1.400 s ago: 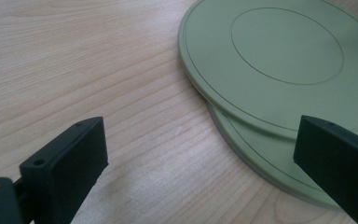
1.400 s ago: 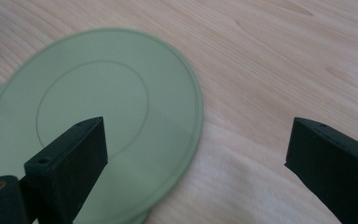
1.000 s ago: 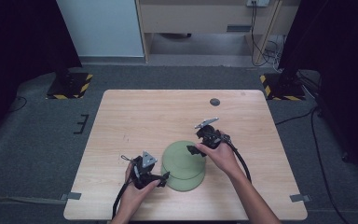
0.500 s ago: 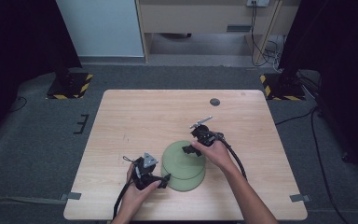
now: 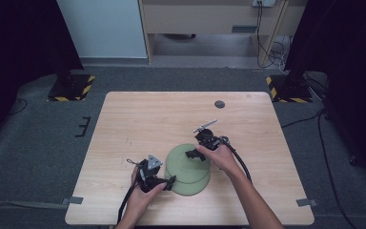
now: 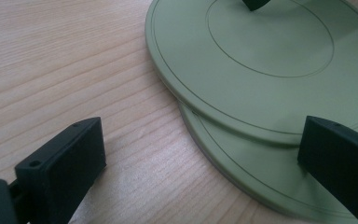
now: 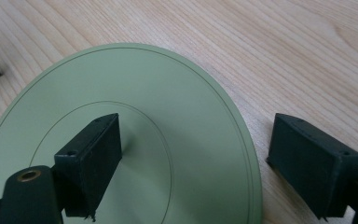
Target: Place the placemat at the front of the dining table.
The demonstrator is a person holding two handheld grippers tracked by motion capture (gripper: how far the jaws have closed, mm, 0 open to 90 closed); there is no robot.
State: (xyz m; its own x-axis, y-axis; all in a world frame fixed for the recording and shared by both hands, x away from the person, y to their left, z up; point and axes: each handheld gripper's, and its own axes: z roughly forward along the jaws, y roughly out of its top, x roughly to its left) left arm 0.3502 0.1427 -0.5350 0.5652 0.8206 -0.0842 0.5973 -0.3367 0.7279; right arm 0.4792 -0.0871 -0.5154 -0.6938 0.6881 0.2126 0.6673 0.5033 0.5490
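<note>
Upper green plate (image 5: 187, 162) astride right gripper (image 5: 193, 154) jaws, closing but not yet clamped; lift from lower plate (image 6: 242, 163) pending.

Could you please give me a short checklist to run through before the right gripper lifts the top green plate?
1. right gripper straddles the rim of the top plate, one jaw over it, one outside: ok.
2. Pads pressing on the rim: not ok; the jaws have just been closing but stand apart.
3. left gripper open at the edge of the bottom plate, ready to steady it: ok.
4. Plates offset, so the upper rim is reachable: ok.
5. table free beside the stack: ok.
</note>
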